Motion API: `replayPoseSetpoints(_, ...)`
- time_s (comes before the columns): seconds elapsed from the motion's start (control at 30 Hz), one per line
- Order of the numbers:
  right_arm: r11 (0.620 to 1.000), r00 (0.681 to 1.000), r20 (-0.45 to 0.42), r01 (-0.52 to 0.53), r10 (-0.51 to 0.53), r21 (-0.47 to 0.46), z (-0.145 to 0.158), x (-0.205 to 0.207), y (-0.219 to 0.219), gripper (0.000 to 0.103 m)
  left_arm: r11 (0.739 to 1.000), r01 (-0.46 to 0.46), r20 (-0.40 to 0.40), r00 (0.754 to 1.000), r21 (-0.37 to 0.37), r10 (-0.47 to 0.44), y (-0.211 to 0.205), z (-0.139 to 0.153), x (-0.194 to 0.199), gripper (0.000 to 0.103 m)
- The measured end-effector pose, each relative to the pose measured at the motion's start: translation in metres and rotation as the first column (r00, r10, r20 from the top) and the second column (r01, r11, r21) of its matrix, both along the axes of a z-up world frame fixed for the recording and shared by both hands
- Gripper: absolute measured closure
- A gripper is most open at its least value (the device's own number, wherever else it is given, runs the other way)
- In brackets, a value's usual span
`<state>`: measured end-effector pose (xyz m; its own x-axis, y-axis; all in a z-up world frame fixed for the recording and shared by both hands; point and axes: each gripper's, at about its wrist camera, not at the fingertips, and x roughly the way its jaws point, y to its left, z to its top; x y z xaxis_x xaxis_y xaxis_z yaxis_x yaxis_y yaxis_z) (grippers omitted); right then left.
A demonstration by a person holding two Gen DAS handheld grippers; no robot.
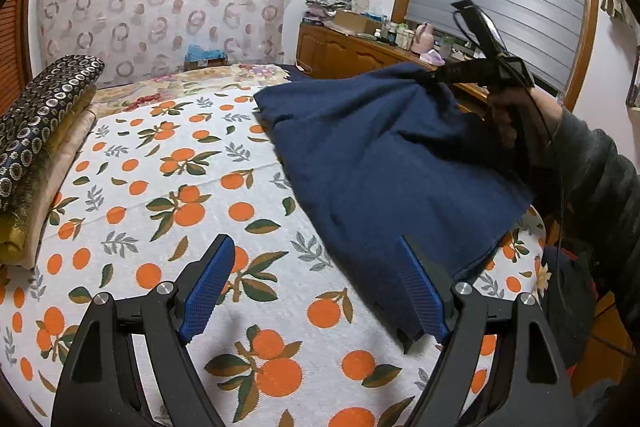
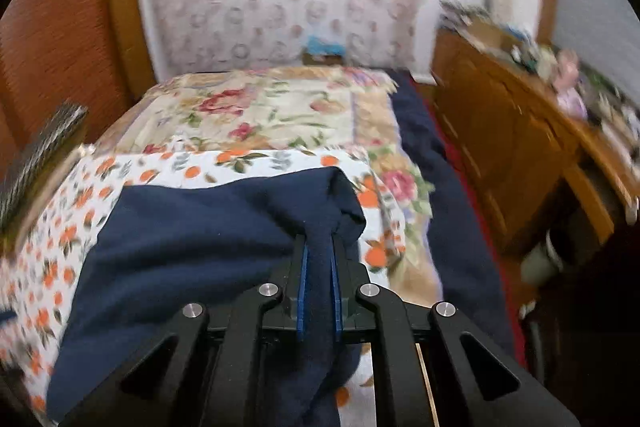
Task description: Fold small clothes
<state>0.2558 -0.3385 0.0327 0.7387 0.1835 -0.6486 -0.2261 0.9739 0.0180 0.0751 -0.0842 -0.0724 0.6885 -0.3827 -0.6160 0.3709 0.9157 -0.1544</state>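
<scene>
- Pinching a bunched fold of the navy garment (image 2: 192, 251), the right gripper (image 2: 318, 267) has its blue pads drawn narrow, with cloth squeezed between them.
- In the left wrist view the same tool, the right gripper (image 1: 430, 77), lifts one corner of the cloth off the bed, gripped by a hand (image 1: 516, 119) in a dark sleeve.
- The left gripper (image 1: 316, 281) stands wide — nothing between its blue pads (image 1: 208, 291) — just short of the garment's near hem.
- The garment drapes from the raised corner down onto the orange-print sheet (image 1: 160, 187), toward the bed's right edge.
- Folded bedding (image 1: 36, 131) is stacked along the left edge; a wooden cabinet (image 1: 344, 51) stands beyond the bed's far right corner.
</scene>
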Motion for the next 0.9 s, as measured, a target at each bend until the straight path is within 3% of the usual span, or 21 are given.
replayPoseSetpoints(0.07, 1.000, 0.999, -0.045, 0.014, -0.015, -0.026, -0.005, 0.001, -0.001, 0.079, 1.000, 0.007, -0.003, 1.000, 0.001, -0.007, -0.002, -0.001, 0.000, 0.021)
replayPoseSetpoints(0.1, 0.999, 0.999, -0.044, 0.013, -0.015, -0.039, -0.006, -0.002, -0.001, 0.071, 1.000, 0.008, -0.004, 1.000, 0.002, -0.008, -0.003, -0.001, 0.000, 0.021)
replayPoseSetpoints(0.23, 0.999, 1.000, -0.012, -0.024, 0.024, -0.025, -0.004, -0.034, -0.003, 0.056, 1.000, 0.009, -0.015, 1.000, 0.007, -0.009, -0.006, -0.003, 0.000, 0.021)
replayPoseSetpoints(0.6, 0.994, 0.993, 0.042, -0.105, 0.106, -0.019, -0.022, -0.158, -0.015, 0.054, 0.999, 0.026, -0.023, 0.999, 0.024, -0.025, -0.018, -0.005, -0.001, 0.021)
replayPoseSetpoints(0.9, 0.997, 0.997, -0.031, -0.076, 0.075, -0.032, -0.035, -0.185, -0.051, 0.054, 0.999, 0.043, -0.025, 0.999, 0.033, -0.042, -0.023, -0.006, -0.002, 0.021)
